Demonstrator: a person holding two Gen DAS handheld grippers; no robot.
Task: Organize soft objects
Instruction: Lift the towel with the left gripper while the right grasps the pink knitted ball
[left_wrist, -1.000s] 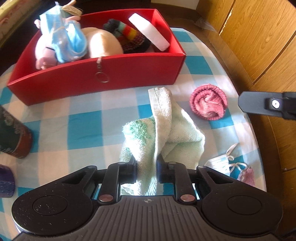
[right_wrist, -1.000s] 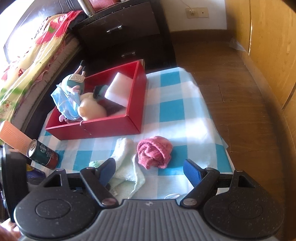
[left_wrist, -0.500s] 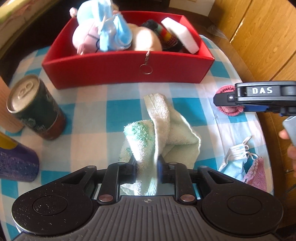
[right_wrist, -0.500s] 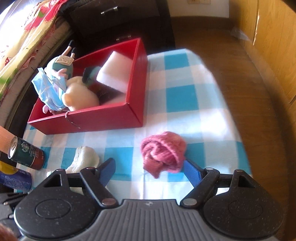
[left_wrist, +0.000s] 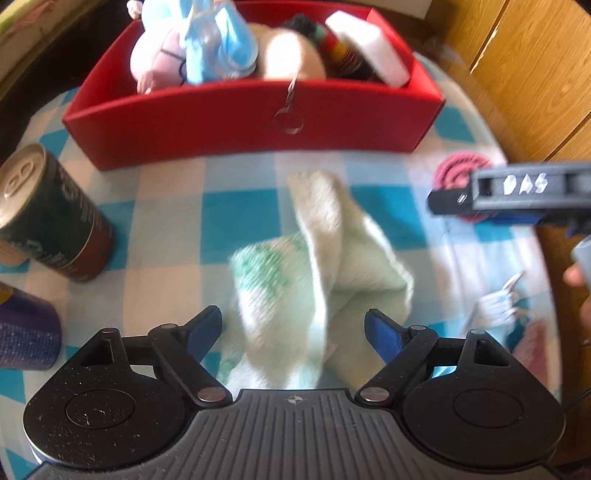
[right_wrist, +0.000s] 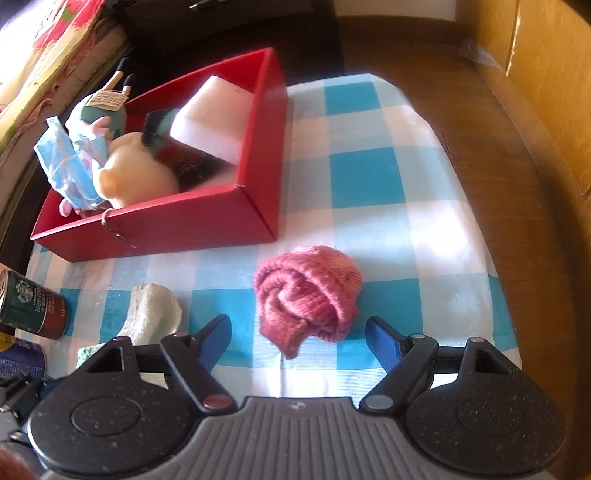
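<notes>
Checked blue-and-white tablecloth (right_wrist: 369, 177), red box (left_wrist: 255, 122) of soft toys at the back, green towel (left_wrist: 317, 266) between wide-open left gripper (left_wrist: 293, 326), pink sock ball (right_wrist: 306, 295) before wide-open right gripper (right_wrist: 297, 336), ready for grabbing.

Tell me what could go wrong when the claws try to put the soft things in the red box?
1. The right claw is open around the pink knit ball; squeezing only its loose tail could unroll it.
2. The green towel lies floppy between the open left claw; a trailing end might snag the red box wall.
3. The can stands close and could be knocked over.
</notes>
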